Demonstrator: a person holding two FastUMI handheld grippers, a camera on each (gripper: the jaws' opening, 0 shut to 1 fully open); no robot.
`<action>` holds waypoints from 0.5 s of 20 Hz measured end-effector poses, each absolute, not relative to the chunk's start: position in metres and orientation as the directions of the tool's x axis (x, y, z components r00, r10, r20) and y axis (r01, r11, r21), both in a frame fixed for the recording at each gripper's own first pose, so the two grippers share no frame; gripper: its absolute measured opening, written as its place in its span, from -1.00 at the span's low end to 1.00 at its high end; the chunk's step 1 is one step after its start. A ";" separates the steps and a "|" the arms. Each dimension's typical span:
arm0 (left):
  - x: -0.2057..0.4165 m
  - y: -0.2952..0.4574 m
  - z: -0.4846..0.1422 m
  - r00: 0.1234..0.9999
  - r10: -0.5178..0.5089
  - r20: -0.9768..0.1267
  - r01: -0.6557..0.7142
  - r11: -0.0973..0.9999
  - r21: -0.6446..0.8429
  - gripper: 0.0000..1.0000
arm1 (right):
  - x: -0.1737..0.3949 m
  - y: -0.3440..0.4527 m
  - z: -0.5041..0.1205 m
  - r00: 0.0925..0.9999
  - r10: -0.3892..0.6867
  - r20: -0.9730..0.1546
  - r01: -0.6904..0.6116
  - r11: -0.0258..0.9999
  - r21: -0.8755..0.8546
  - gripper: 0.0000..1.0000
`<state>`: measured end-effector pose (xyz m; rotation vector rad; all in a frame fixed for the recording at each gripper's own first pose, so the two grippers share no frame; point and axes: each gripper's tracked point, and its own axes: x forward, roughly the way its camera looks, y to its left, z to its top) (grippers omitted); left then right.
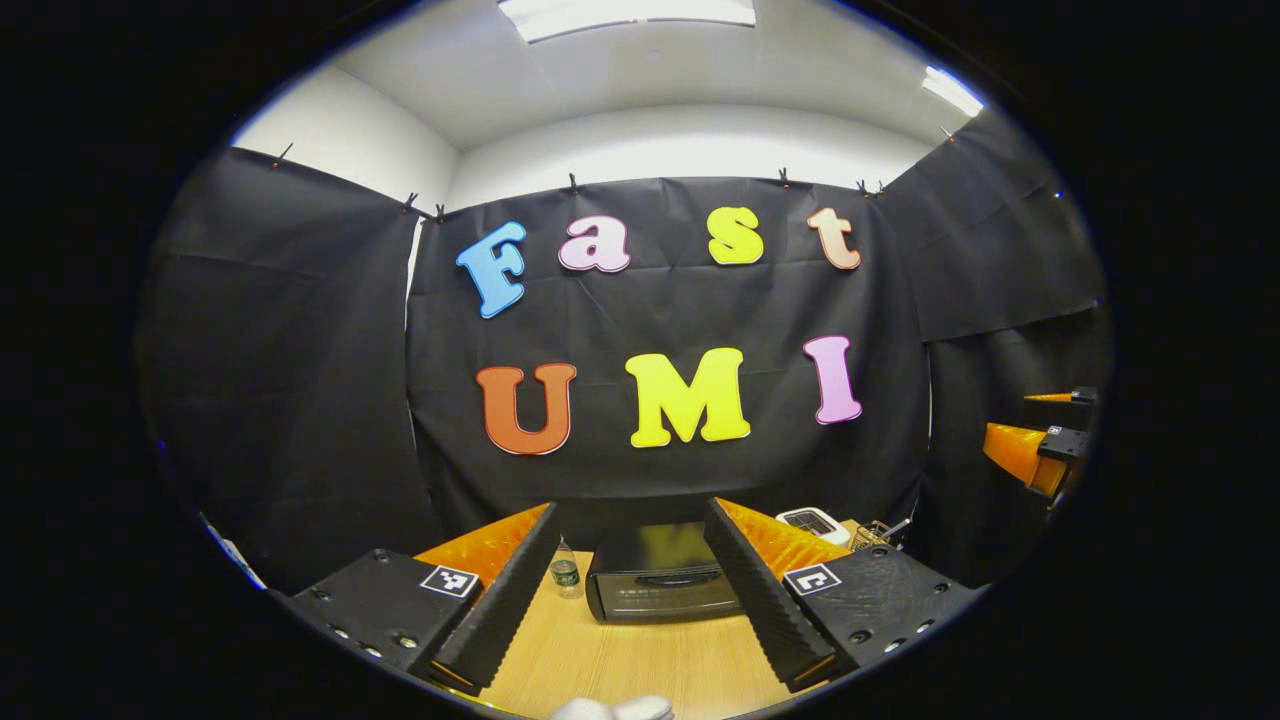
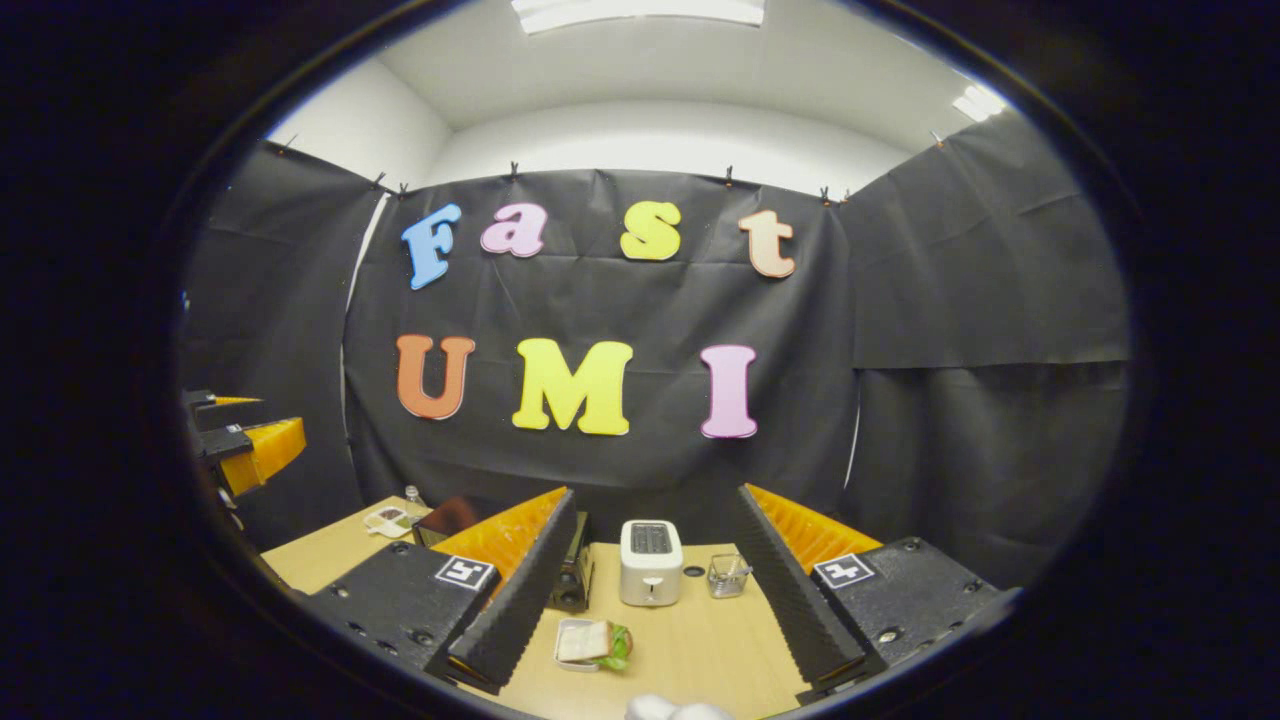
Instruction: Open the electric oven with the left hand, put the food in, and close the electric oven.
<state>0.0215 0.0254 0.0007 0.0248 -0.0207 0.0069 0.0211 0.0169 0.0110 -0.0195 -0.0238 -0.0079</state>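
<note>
Black cloth walls (image 1: 300, 380), wooden table (image 2: 690, 640).

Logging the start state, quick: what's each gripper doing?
Left gripper: open, holding nothing, aimed at the closed electric oven.
Right gripper: open, holding nothing, above the sandwich.

White toaster (image 2: 650, 562), wire basket (image 2: 729, 575), water bottle (image 1: 565, 571) on wooden table (image 1: 620, 660).

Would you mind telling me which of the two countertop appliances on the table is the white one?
The toaster, standing right of the black electric oven, is white, with slots on top.
</note>
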 end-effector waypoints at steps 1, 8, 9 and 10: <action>0.024 0.025 -0.002 1.000 0.010 0.019 -0.010 1.000 0.024 0.90 | 0.023 0.016 0.011 1.000 -0.006 0.024 0.007 1.000 -0.020 0.83; 0.073 0.008 -0.048 1.000 0.018 -0.020 -0.018 1.000 -0.016 0.90 | 0.038 -0.005 0.011 0.999 -0.001 0.035 0.002 1.000 -0.024 0.83; 0.083 0.006 -0.060 0.999 0.017 -0.029 -0.018 1.000 -0.024 0.90 | 0.041 -0.008 0.010 0.999 0.000 0.037 0.001 1.000 -0.028 0.83; 0.094 0.002 -0.075 0.999 0.016 -0.045 -0.017 0.999 -0.031 0.90 | 0.044 -0.013 0.007 0.999 0.000 0.035 0.001 0.999 -0.034 0.83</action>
